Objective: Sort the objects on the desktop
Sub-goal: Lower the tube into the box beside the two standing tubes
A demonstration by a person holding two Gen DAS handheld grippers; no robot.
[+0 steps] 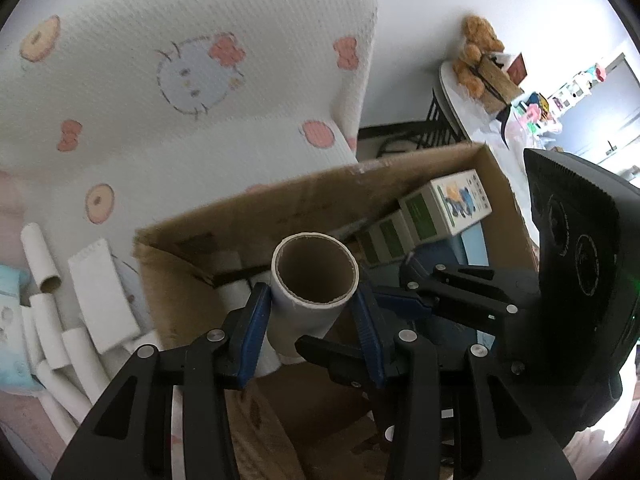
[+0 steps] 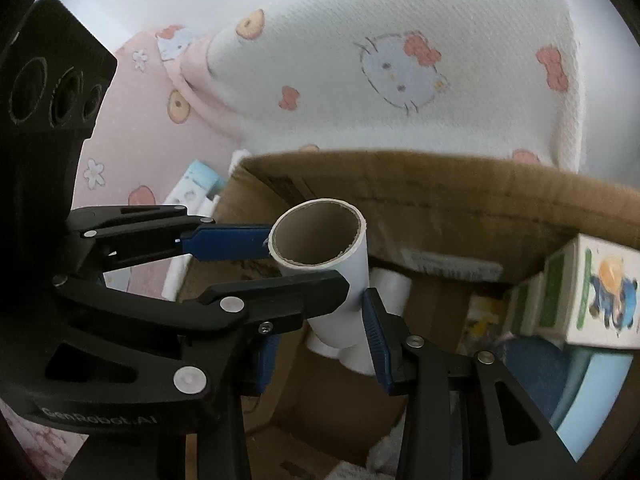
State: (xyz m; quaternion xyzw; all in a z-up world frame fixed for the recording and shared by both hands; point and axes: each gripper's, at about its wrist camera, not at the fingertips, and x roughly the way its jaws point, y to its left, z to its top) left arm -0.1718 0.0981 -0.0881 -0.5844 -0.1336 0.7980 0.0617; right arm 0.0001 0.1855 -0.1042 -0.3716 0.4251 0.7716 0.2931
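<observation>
A white cardboard tube [image 1: 314, 280] with a brown inside hangs tilted over an open cardboard box [image 1: 280, 208], its open end facing both cameras. My left gripper [image 1: 312, 312] is shut on it, blue pads pressed to both sides just below the rim. My right gripper [image 2: 320, 340] is shut on the same tube [image 2: 324, 240] lower down. In the right wrist view the left gripper [image 2: 308, 260] reaches in from the left at the tube's top. More white tubes [image 2: 394, 284] lie in the box beneath.
Small cartons [image 1: 444, 208] with green sides and a cartoon print lean in the box's right corner, above a blue item [image 2: 592, 392]. Several loose white tubes [image 1: 48, 256] lie left of the box. A cat-print cushion [image 1: 180, 60] rises behind it. A teddy bear [image 1: 476, 52] sits far right.
</observation>
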